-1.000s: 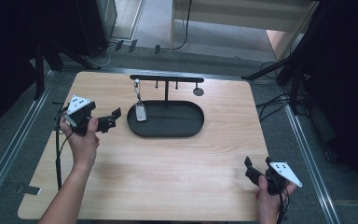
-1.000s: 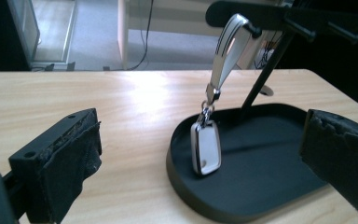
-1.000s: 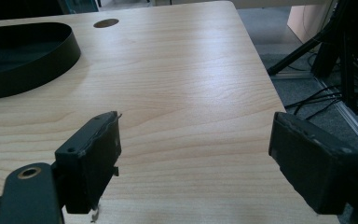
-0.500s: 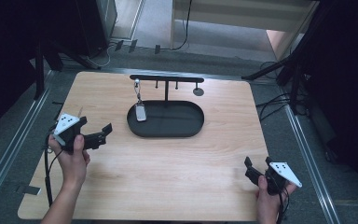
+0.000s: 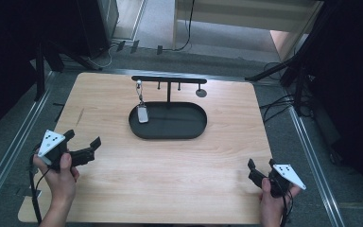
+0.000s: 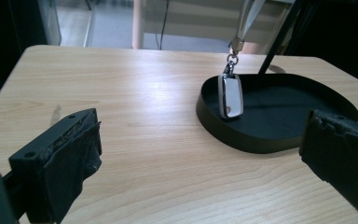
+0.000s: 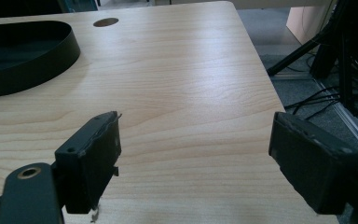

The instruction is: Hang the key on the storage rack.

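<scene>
Key fob (image 6: 230,95): ahead and to the right of the left gripper (image 5: 82,138), hanging by its chain from the rack (image 5: 168,79), low inside the tray (image 6: 261,142).
Handling: probably light, rigid and smooth-faced (likely to swing); pinch it across the flat sides.
Left gripper: jaws wide, empty.
Right gripper (image 5: 260,164): jaws apart, empty.

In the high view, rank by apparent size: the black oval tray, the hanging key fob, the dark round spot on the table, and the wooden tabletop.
1. Wooden tabletop, by far the largest.
2. Black oval tray.
3. Key fob, hanging from the rack into the tray.
4. Dark round spot.
The last two look close in area; the fob is longer, so that order is tentative.
</scene>
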### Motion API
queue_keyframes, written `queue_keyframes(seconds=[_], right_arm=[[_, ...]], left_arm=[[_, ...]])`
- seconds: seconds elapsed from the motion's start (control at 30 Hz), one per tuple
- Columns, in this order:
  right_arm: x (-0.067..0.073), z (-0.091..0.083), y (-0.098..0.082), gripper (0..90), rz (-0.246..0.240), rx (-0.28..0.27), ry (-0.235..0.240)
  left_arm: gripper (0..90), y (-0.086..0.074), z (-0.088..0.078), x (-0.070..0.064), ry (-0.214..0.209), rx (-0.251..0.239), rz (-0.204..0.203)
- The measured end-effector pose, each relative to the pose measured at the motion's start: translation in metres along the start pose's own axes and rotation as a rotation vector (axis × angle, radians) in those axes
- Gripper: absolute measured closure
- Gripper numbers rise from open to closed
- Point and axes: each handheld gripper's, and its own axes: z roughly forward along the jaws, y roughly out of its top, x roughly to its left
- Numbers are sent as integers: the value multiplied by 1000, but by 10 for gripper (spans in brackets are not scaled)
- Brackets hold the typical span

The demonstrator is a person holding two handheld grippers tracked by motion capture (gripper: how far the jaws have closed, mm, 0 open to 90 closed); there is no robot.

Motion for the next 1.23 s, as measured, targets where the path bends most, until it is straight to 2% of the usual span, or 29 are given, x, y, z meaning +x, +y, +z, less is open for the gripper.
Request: queue_keyframes(seconds=[0.13,0.33,0.47,0.63,0.73,0.87,1.23], right_arm=[[0,0,0,168,-2,-6,-1],[0,0,0,169,-7,-4,0],[1,0,0,169,-10,-3,-2],[1,-1,0,168,-13,-2,-6],[1,-1,0,168,-15,-3,-7],[1,-1,0,167,-9,-3,-5],[0,-2,-1,164,-1,-7,0]], left_arm=[[0,-11,-15,10,24,-5,3],[0,-28,-31,26,33,-19,-4],[0,-44,-46,39,67,-10,-3],[0,-59,-58,50,89,4,3],[0,-62,-62,54,100,6,1],[0,-70,-71,60,135,24,34],[0,-75,-74,66,148,24,10]])
